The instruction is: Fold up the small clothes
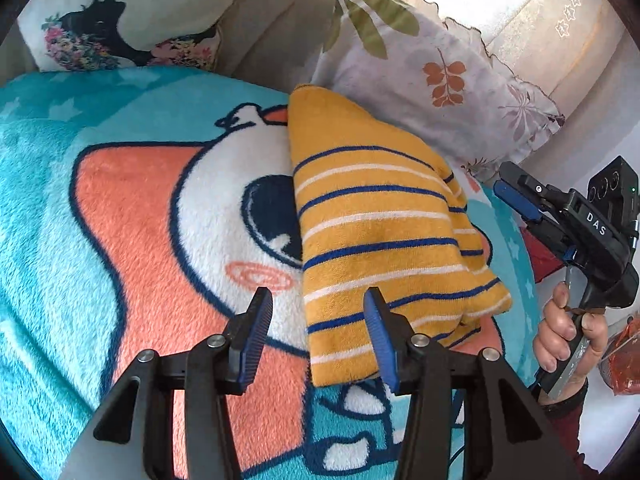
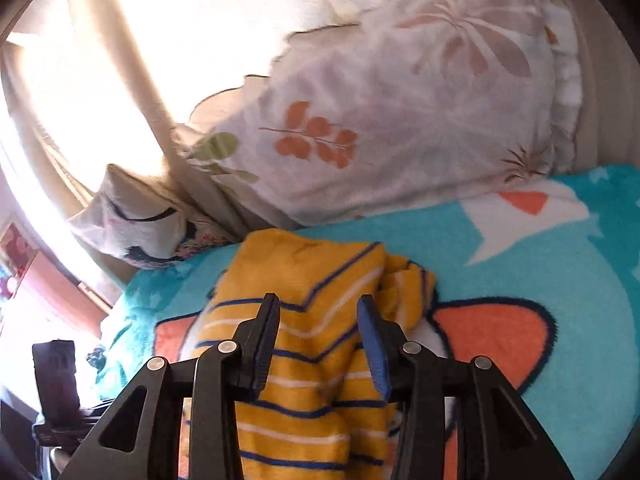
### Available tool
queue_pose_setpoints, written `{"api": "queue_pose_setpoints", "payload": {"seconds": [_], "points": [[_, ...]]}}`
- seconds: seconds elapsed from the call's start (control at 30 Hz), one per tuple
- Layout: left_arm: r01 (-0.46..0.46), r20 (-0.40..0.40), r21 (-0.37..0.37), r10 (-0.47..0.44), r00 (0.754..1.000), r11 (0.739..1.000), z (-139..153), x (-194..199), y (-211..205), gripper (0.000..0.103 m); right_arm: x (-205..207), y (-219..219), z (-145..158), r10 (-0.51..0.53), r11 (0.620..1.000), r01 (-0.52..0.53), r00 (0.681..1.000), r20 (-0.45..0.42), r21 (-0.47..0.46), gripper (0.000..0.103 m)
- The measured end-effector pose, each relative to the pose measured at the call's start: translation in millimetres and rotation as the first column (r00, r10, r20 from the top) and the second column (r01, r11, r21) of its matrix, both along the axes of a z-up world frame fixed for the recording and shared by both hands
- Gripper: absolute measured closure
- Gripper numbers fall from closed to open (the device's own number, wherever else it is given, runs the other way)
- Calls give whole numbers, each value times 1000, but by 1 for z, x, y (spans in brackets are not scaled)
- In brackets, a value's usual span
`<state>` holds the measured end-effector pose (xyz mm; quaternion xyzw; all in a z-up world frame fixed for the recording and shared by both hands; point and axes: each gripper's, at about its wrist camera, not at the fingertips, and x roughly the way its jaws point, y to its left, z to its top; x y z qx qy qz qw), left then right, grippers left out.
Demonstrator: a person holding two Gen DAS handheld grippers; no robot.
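Observation:
A small yellow garment with blue and white stripes [image 1: 380, 232] lies folded into a long strip on a cartoon fleece blanket [image 1: 140, 220]. My left gripper [image 1: 318, 304] is open, just above the garment's near left edge, holding nothing. My right gripper [image 1: 516, 200] shows in the left wrist view, held off the garment's right side with a hand on its handle. In the right wrist view the right gripper [image 2: 318, 312] is open and hovers over the garment [image 2: 304, 380], whose near end looks bunched. The blanket [image 2: 520, 248] spreads to the right.
A leaf-print pillow [image 1: 432, 92] lies just behind the garment and also shows in the right wrist view [image 2: 380, 128]. A flowered cushion [image 1: 120, 28] leans at the back left. A beige sofa back [image 1: 280, 12] stands behind. Something red [image 1: 624, 364] lies past the blanket's right edge.

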<state>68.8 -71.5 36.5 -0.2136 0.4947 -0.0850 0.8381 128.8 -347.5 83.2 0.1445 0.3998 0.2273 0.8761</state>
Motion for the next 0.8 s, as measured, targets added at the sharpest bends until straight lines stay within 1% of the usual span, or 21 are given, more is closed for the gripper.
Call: {"api": "queue_pose_setpoints", "payload": {"seconds": [0.03, 0.1, 0.17, 0.2, 0.23, 0.27, 0.3, 0.33, 0.37, 0.4, 0.43, 0.47, 0.57, 0.6, 0.67, 0.7, 0.73, 0.77, 0.8], "points": [[-15, 18, 4, 15, 1000, 1000, 4, -5, 2, 56, 1, 13, 1, 54, 998, -54, 999, -4, 21, 54], [-40, 61, 37, 38, 997, 999, 14, -20, 5, 54, 8, 38, -7, 109, 993, -108, 994, -31, 41, 46], [-64, 114, 91, 54, 992, 994, 26, -34, 7, 44, 21, 56, -27, 135, 990, -131, 986, -95, 52, 45], [-78, 141, 118, 61, 988, 990, 31, -43, 9, 42, 28, 56, -41, 118, 993, -112, 983, -140, 47, 45], [-94, 165, 145, 70, 984, 985, 36, -48, 10, 38, 35, 51, -53, 71, 997, -68, 982, -174, 24, 45], [-110, 189, 172, 77, 979, 979, 41, -55, 11, 35, 39, 44, -64, 7, 1000, -9, 982, -187, -14, 53], [-125, 210, 195, 83, 974, 973, 45, -58, 12, 32, 38, 34, -67, -55, 998, 47, 983, -177, -48, 66], [-142, 231, 215, 90, 969, 966, 49, -63, 14, 27, 33, 26, -63, -105, 992, 94, 983, -153, -80, 70], [-161, 250, 235, 101, 963, 958, 51, -68, 15, 23, 27, 20, -57, -122, 991, 113, 984, -131, -79, 71], [-183, 267, 253, 113, 957, 950, 53, -69, 14, 22, 17, 17, -48, -158, 983, 147, 982, -103, -106, 59], [-205, 282, 268, 127, 951, 941, 54, -72, 15, 21, 5, 13, -38, -189, 975, 180, 980, -58, -133, 52], [-231, 295, 285, 144, 945, 930, 54, -73, 15, 19, -6, 11, -29, -193, 972, 188, 981, -23, -138, 42], [-310, 329, 331, 199, 923, 891, 53, -77, 13, 18, -41, 11, -8, -150, 974, 155, 988, 43, -167, 39], [-325, 342, 341, 205, 917, 882, 53, -79, 11, 18, -52, 13, -4, -132, 970, 142, 989, 65, -197, 37], [-331, 364, 351, 198, 910, 876, 56, -85, 7, 17, -72, 17, 2, -77, 952, 102, 992, 98, -287, 34], [-331, 375, 356, 191, 907, 874, 59, -89, 6, 16, -79, 18, 4, -41, 941, 72, 994, 99, -331, 34], [-332, 389, 359, 183, 903, 873, 62, -93, 6, 12, -86, 17, 6, -7, 924, 46, 995, 102, -381, 34], [-335, 406, 360, 177, 896, 871, 66, -98, 5, 9, -92, 14, 10, 7, 899, 43, 993, 114, -437, 34], [-344, 428, 359, 175, 887, 868, 70, -103, 4, 7, -96, 11, 13, 10, 867, 57, 991, 131, -496, 34]]}}
